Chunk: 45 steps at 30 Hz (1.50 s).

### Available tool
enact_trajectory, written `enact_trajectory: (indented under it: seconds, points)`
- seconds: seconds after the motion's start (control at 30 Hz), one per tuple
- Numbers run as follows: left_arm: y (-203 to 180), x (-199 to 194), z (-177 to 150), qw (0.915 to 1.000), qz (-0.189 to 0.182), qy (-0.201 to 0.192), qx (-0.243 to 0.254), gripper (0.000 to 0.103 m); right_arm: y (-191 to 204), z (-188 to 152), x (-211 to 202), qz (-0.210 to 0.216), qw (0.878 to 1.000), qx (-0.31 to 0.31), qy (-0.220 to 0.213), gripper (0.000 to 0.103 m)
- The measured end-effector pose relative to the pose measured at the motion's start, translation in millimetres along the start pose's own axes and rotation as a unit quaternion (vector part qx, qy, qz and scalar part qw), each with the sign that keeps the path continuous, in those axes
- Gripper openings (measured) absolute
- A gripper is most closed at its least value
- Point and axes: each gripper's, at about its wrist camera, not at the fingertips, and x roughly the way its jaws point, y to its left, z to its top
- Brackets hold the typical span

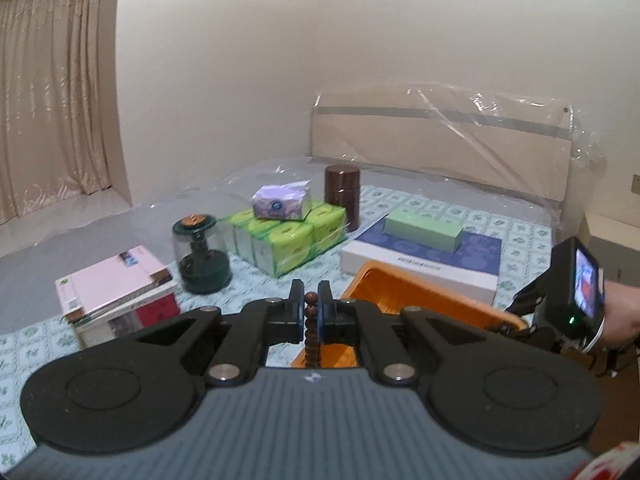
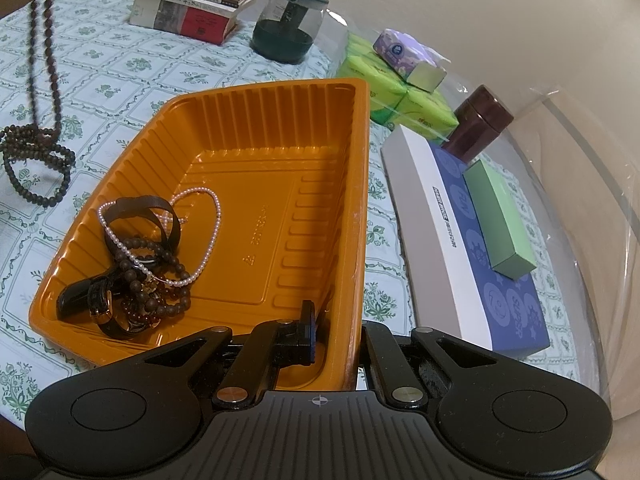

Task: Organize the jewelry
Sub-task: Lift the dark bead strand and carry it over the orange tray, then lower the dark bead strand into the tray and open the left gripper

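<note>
Jewelry sorting is standing at a late stage, judging by the contents of the orange tray (image 2: 280, 184). In the right wrist view, a pearl strand (image 2: 200, 236), a dark bead bracelet (image 2: 160, 276), a black strap loop (image 2: 140, 216) and a wristwatch (image 2: 100, 304) are already lying heaped in the tray's lower-left corner, while the rest of its floor is bare. One long brown bead necklace (image 2: 38, 148) is remaining outside: the left tool (image 1: 310, 310) is pinching its upper end, fingers closed on the beads at frame centre of the left wrist view, and the strand is hanging down the upper left of the right wrist view, its lower coils resting on the floral-cloth counter (image 2: 120, 60) left of the tray. The right tool (image 2: 336, 340) is straddling the tray's near-right wall, one finger inside and one outside; it appears to be gripping that wall to steady it. Transfer of the necklace into the tray is probably the last step left.
</note>
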Motion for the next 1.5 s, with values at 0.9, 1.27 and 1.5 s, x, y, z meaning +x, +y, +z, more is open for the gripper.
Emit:
enact_trajectory:
  seconds: [0.9, 1.27, 1.5]
  points:
    - [-79, 70, 35, 0.9960, -0.086, 0.005, 0.025, 0.005, 0, 1, 0, 0.003, 1.000, 0.001, 0.000, 0.005]
    - [-84, 91, 29, 0.9951, -0.093, 0.025, 0.022, 0.005, -1, 0, 0, 0.003, 1.000, 0.001, 0.000, 0.005]
    - [-86, 105, 18, 0.9942, -0.095, 0.046, 0.020, 0.005, 0, 0, 0, 0.003, 1.000, 0.001, 0.000, 0.005]
